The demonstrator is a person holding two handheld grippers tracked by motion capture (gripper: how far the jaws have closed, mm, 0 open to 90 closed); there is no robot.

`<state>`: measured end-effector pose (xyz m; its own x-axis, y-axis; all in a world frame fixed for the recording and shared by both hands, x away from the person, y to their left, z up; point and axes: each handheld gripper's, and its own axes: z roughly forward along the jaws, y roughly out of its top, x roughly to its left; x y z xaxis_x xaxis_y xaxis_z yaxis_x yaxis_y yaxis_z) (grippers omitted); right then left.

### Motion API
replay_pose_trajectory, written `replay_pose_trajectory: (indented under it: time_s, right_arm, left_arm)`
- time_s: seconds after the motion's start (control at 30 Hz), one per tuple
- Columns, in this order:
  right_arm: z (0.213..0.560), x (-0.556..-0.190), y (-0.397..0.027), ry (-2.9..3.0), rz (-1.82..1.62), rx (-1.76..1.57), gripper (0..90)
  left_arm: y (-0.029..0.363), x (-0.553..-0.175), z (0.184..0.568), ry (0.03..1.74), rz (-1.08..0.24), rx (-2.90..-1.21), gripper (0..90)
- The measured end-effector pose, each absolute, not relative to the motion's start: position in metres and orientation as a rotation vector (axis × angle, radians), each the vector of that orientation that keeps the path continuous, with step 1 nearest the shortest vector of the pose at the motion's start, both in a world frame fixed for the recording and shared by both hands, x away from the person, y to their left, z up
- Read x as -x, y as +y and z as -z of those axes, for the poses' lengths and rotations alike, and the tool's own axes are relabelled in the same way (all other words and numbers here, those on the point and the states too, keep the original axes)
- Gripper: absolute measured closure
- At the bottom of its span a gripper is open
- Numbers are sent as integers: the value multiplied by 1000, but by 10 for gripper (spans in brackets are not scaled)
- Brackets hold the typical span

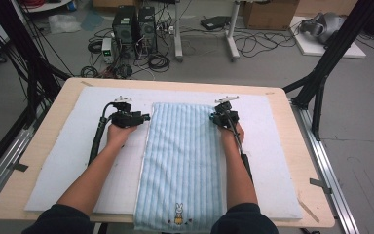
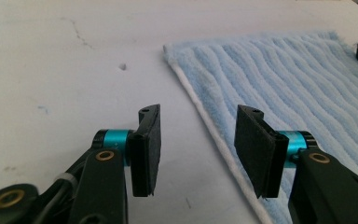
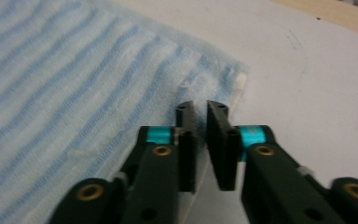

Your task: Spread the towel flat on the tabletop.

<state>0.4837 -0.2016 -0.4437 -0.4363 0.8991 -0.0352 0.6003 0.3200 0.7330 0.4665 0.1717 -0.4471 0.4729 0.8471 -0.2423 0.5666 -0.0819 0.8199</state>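
White mat (image 1: 68, 161) on wooden table (image 1: 53, 105); computers (image 1: 134, 24) behind.

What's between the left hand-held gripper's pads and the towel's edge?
Bare white mat; in the left gripper view the left hand-held gripper straddles the towel edge without pressing it.

The towel (image 1: 182, 161) before me is soft blue terry cloth, ribbed in raised stripes, with a smooth white hem. It lies on a matt white mat (image 1: 272, 161), faintly scuffed, over a pale wooden table (image 1: 302, 146). My left gripper (image 2: 198, 149) has matt black plastic arms, rough dark pads, glossy teal metal collars and brass rivets.
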Motion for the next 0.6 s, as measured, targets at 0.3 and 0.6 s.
replay_pose_trajectory:
  time_s: [0.3, 0.6]
  right_arm:
    - [429, -464, -216, 2130, -1000, -1295, 606]
    - [429, -451, -239, 2084, -1027, -1358, 595]
  left_arm:
    - [155, -492, 448, 1216, -373, -1813, 594]
    - [132, -496, 449, 1163, -512, -1963, 869]
